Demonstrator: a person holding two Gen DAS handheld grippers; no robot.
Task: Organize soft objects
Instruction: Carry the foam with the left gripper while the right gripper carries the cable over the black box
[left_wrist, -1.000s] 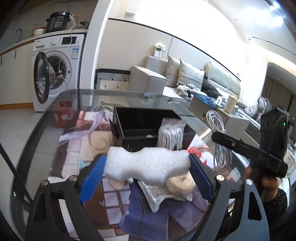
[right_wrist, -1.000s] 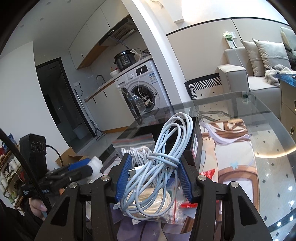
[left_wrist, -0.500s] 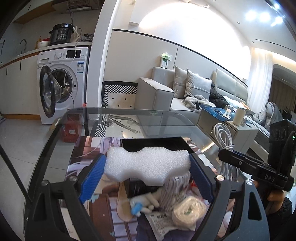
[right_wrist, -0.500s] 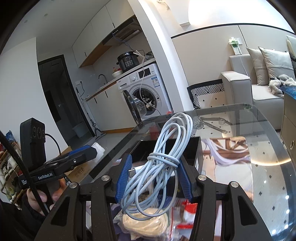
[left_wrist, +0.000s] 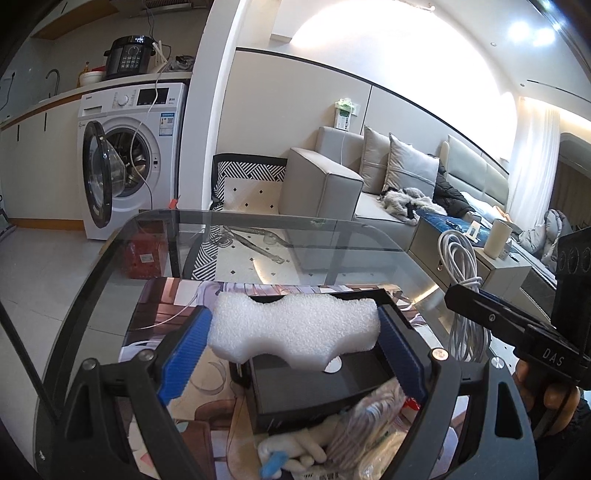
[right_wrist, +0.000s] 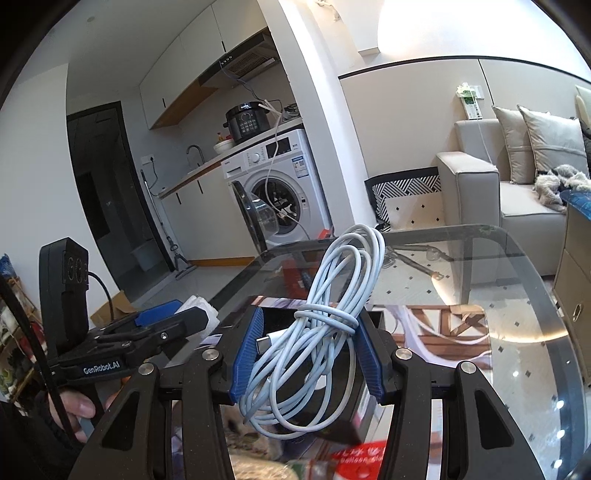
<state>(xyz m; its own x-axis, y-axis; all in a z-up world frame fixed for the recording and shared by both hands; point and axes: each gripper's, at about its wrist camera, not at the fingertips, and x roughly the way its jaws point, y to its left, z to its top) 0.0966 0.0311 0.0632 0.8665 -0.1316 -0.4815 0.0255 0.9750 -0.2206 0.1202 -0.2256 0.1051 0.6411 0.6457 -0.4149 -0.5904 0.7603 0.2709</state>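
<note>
Round-cornered dark glass table (left_wrist: 110, 266), see-through, floor tiles & red box visible beneath. On it: printed illustrated mat (left_wrist: 166, 299), w/ open black rectangular box (left_wrist: 317, 391) sitting on mat. At near edge, just beside box: heap of soft bits, incl. white plush toy w/ blue part (left_wrist: 291, 454) & clear plastic bag of white cord (left_wrist: 369, 421); red-printed packet (right_wrist: 362, 458) alongside.

The wavy white foam block (left_wrist: 295, 334) sits between the fingers of the left gripper (left_wrist: 293, 341), above the open black rectangular box (left_wrist: 317, 387). This box stands on the round glass table (left_wrist: 258, 243). The coiled white charging cable (right_wrist: 325, 332) is between the fingers of the right gripper (right_wrist: 304, 358), to the right of the foam block. Behind the table stand the white front-loading washing machine (left_wrist: 129, 162) on the left and the grey upholstered sofa (left_wrist: 332, 184) on the right.
</note>
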